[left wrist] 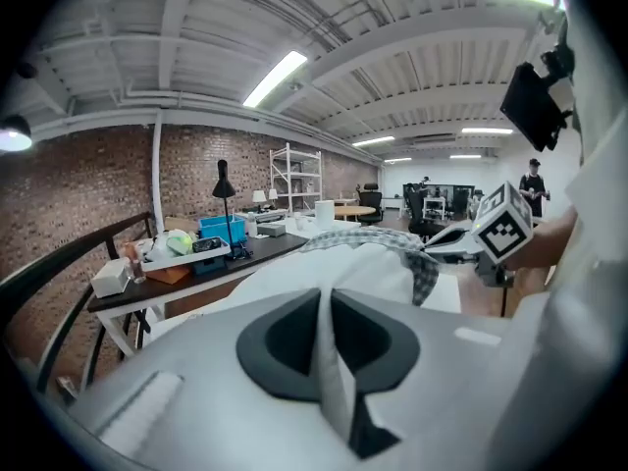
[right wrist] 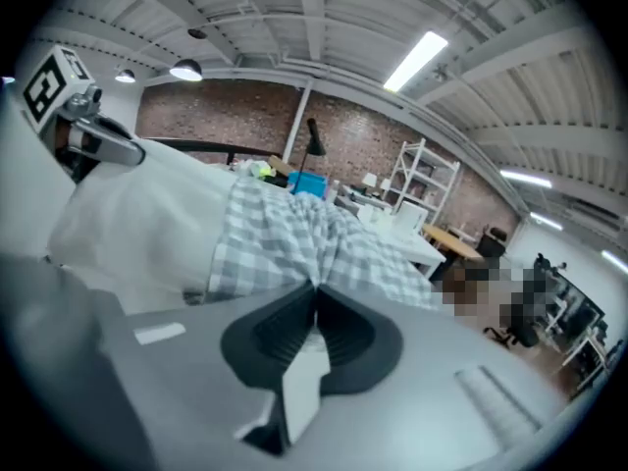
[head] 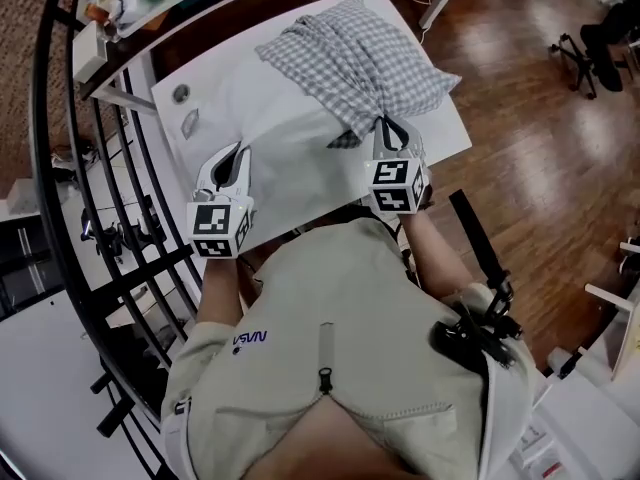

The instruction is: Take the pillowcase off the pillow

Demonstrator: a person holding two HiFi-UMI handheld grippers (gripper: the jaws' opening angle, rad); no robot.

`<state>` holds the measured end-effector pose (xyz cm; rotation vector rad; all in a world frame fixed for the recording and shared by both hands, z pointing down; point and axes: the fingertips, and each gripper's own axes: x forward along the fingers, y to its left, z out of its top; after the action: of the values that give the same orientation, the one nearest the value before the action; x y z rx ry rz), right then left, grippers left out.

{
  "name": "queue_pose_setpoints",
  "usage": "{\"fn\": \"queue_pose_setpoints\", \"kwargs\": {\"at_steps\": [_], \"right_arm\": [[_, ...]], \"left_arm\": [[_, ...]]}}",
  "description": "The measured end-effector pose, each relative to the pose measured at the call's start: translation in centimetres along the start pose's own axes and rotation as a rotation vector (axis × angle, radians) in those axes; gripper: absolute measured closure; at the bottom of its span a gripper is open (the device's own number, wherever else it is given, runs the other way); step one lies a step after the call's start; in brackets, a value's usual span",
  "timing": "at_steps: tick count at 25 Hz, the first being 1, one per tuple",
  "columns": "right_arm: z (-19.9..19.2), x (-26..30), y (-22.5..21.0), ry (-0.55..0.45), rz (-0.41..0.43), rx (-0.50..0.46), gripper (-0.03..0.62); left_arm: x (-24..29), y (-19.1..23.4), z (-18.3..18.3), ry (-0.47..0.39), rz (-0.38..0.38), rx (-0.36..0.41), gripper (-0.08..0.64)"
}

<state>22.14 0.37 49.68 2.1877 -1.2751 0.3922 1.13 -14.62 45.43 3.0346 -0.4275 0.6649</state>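
White table (head: pixel 172 118) beneath us: pillow (head: pixel 290 133) half out of its checked pillowcase (head: pixel 360 58).
The pillowcase covers the pillow's far end, and the bare white half lies toward us. Our right gripper (head: pixel 388 133) is clamped on the pillowcase's bunched near edge. Our left gripper (head: pixel 233 163) is pinched shut on the pillow's white fabric. A cluttered dark desk (head: pixel 240 10) stands beyond the table.
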Motion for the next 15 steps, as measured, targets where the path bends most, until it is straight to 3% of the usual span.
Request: {"fn": "queue_pose_setpoints", "kwargs": {"at_steps": [3, 6, 10, 12, 15], "right_arm": [[-1.8, 1.1, -3.3, 0.045, -0.069, 0.014, 0.581], [-5.7, 2.7, -4.9, 0.14, -0.082, 0.066, 0.583], [-10.4, 4.4, -3.4, 0.279, -0.018, 0.105, 0.584], [-11.3, 4.5, -2.9, 0.31, 0.011, 0.099, 0.584], [-11.2, 4.3, -2.8, 0.314, 0.047, 0.092, 0.583]], "left_arm": [[-0.6, -0.1, -1.1, 0.009, -0.016, -0.038, 0.54], [-0.7, -1.5, -3.7, 0.046, -0.049, -0.105, 0.541], [-0.1, -3.1, -8.3, 0.124, -0.086, -0.212, 0.541], [0.4, -3.7, -9.4, 0.14, -0.093, -0.258, 0.541], [1.2, -4.4, -9.3, 0.129, -0.115, -0.264, 0.537]]}}
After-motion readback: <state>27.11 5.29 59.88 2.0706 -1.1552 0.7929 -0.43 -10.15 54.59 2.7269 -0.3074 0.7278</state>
